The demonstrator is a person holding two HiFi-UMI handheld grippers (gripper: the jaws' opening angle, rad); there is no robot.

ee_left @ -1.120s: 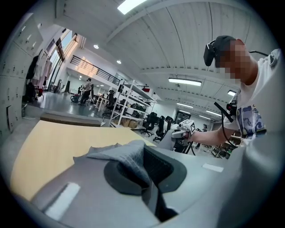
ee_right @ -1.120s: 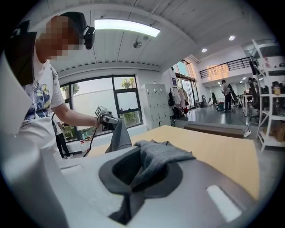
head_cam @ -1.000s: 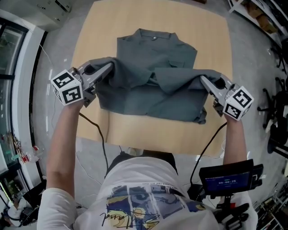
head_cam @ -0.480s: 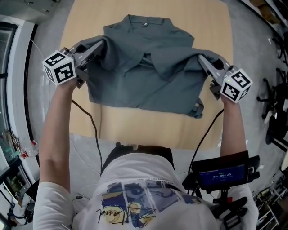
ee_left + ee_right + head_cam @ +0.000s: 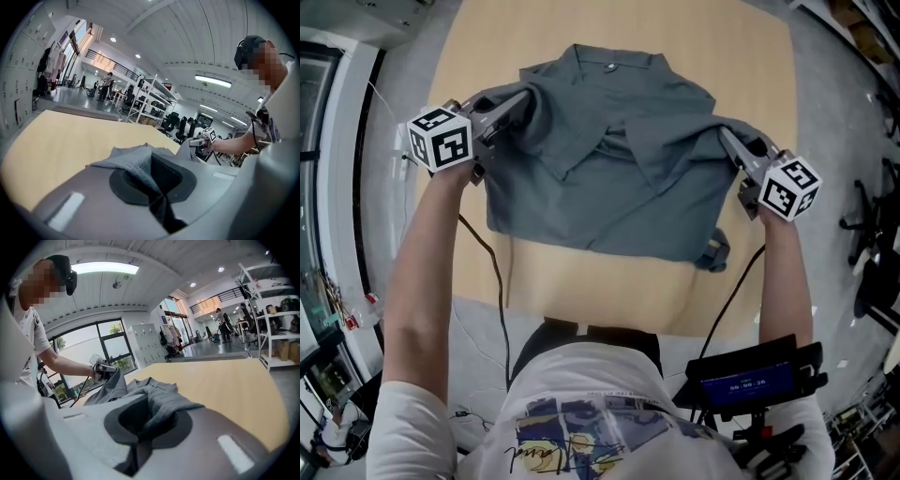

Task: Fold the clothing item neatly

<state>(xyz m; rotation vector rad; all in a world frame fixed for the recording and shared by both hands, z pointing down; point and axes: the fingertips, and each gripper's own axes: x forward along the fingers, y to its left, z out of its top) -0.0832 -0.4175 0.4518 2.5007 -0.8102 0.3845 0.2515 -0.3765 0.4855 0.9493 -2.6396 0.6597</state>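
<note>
A grey collared shirt (image 5: 609, 159) lies on the wooden table (image 5: 609, 281), its lower part lifted and folded toward the collar. My left gripper (image 5: 528, 96) is shut on the shirt's left edge, and grey cloth (image 5: 136, 168) is pinched between its jaws in the left gripper view. My right gripper (image 5: 724, 136) is shut on the right edge; the right gripper view shows cloth (image 5: 159, 404) bunched in its jaws and the shirt's collar (image 5: 154, 385) beyond. Both grippers hold their edges over the shirt's upper half.
The table's near edge (image 5: 581, 314) lies just in front of the person's body. A black device with a lit screen (image 5: 745, 382) hangs at the person's right hip. Cables (image 5: 492, 272) trail from both grippers. Grey floor (image 5: 834, 112) surrounds the table.
Both grippers have carried the shirt's edges away from the person toward the collar and lower to the table. The fold now covers more of the shirt.
</note>
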